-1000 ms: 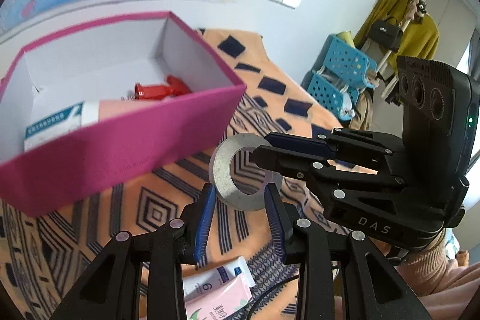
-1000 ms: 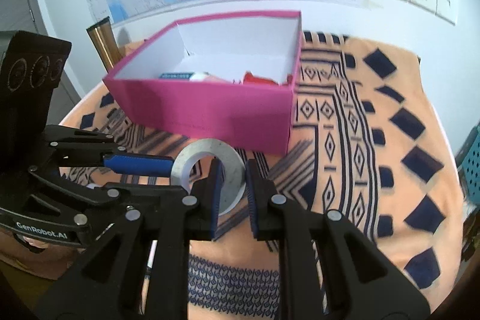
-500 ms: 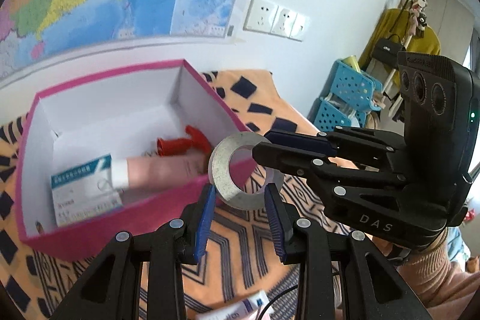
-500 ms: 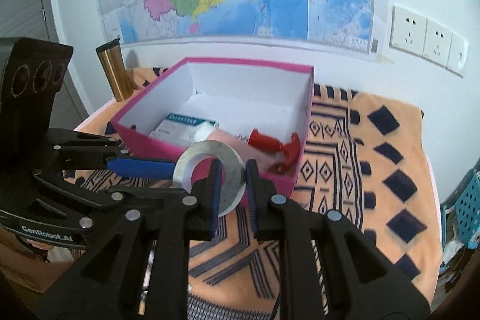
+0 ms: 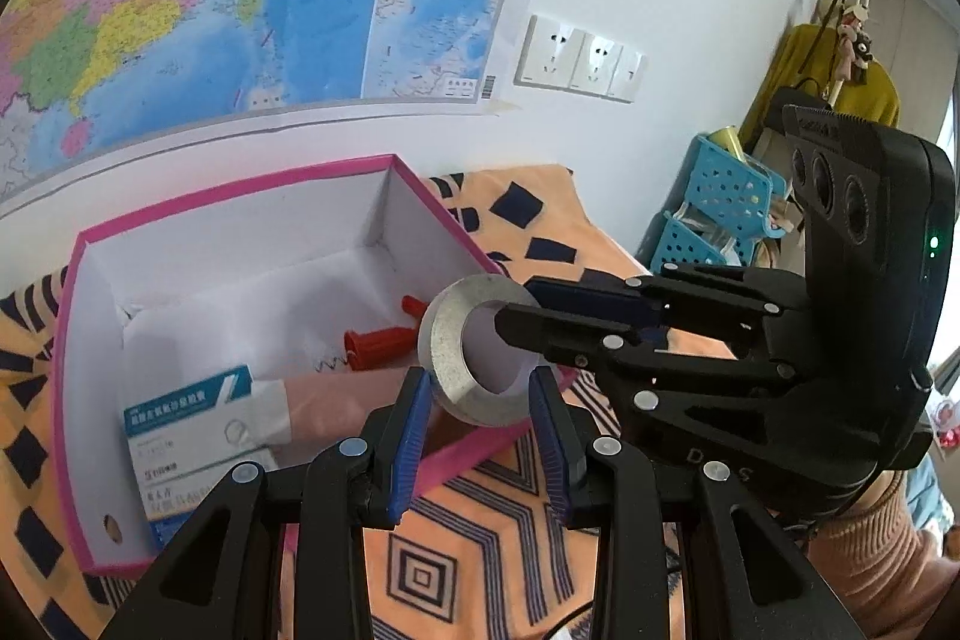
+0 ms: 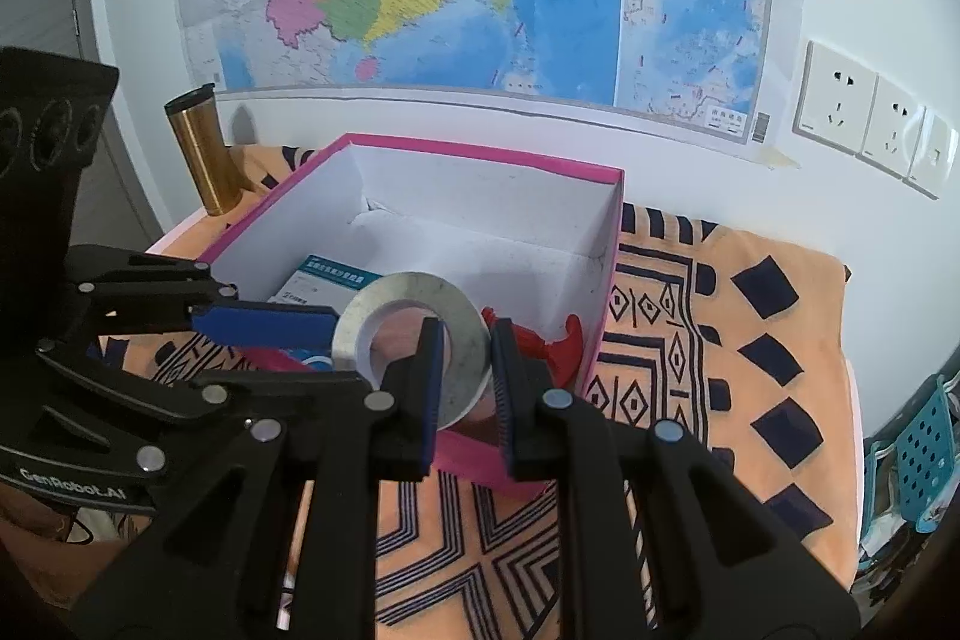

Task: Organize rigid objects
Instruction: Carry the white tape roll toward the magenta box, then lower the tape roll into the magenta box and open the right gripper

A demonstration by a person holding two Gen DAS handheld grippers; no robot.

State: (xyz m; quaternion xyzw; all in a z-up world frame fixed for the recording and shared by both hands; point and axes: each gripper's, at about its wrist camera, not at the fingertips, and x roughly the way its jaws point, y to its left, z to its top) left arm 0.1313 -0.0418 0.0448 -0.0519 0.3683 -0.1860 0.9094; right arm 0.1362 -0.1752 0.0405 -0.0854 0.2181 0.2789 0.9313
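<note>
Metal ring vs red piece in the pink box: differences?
Metal ring is grey, pinched in the right gripper over the pink box edge; red piece lies on the box floor. Ring is a flat annulus; red piece is elongated. Both look rigid.

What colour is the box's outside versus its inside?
The box is pink outside and white inside; clearest in the right wrist view.

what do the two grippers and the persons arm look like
Both grippers, left and right, are black linkage frames with silver rivets and ribbed blue finger pads. Each carries a black three-lens camera block; white lettering reads GenRobot.AI on the left, DAS on the right. A pink ribbed sleeve shows.
</note>
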